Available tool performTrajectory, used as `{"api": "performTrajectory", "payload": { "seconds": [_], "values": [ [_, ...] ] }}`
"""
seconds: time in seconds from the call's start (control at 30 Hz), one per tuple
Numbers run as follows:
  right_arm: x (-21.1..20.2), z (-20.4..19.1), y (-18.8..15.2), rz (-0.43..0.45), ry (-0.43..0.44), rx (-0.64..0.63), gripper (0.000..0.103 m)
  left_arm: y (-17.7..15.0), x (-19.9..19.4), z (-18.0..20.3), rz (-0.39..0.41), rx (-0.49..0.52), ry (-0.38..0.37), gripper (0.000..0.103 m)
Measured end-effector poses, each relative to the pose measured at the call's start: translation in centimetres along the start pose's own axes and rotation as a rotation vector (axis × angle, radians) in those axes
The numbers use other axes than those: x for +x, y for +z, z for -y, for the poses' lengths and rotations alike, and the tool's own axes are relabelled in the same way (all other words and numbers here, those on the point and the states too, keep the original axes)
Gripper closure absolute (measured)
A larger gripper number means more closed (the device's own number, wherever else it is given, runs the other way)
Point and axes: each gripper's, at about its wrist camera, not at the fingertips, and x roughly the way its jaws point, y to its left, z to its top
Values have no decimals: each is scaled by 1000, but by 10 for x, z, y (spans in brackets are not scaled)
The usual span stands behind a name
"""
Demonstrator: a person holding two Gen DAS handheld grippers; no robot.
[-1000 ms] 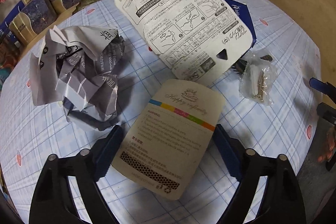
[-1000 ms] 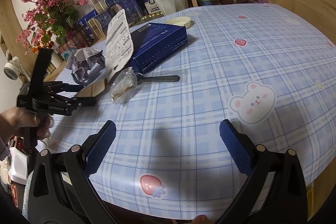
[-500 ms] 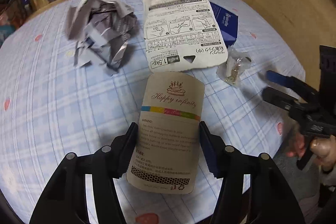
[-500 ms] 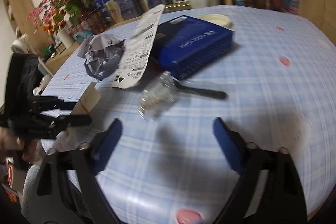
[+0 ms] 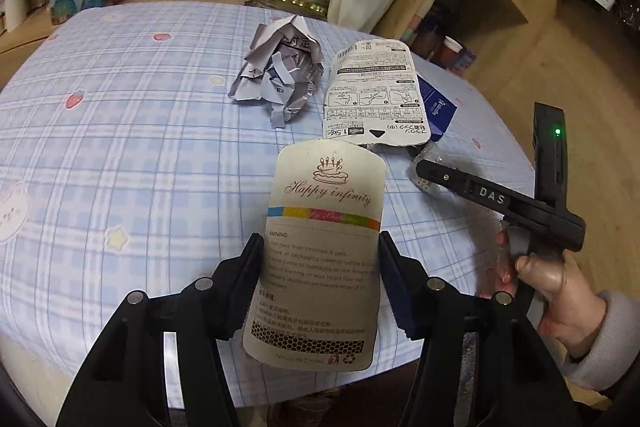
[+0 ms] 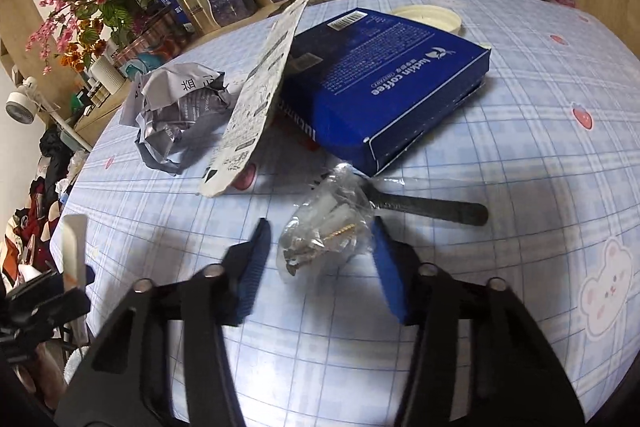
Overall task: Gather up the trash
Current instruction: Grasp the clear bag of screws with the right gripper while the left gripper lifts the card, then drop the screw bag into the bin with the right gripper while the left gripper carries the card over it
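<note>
Right gripper [image 6: 318,259] has its blue pads spread either side of a clear little plastic bag of screws [image 6: 326,233] on the checked tablecloth [image 6: 520,187], not touching it. Just behind sit a blue coffee box [image 6: 384,83], a white card [image 6: 260,95] leaning on it, and crumpled paper [image 6: 180,107].

Both wrist views look closely down across the table [image 5: 120,147], sharing the crumpled paper [image 5: 280,75].

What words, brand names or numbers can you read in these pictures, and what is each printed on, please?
"Happy infinity" and "WARNING:": tan card clamped in the left gripper; its small print is blurred.
"luckin coffee": blue box.
"DAS": right gripper, seen side-on.
"1.5Kg": white backing card; remaining print too small.
Crumpled paper: a few Chinese characters, not reliably legible.
Boxes behind the table: too small.
</note>
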Motion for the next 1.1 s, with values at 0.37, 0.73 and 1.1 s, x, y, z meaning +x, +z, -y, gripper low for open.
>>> {"api": "performTrajectory", "payload": {
  "seconds": [0.37, 0.73, 1.1],
  "values": [
    [-43, -10, -25, 65, 58, -33, 68, -28, -22, 9, 28, -37, -9, 47],
    [-95, -28, -87, 78, 125, -128, 69, -62, -51, 22, 46, -32, 1, 47],
    [-111, -43, -151, 23, 183, -176, 69, -97, -74, 40, 50, 10, 2, 47]
  ]
}}
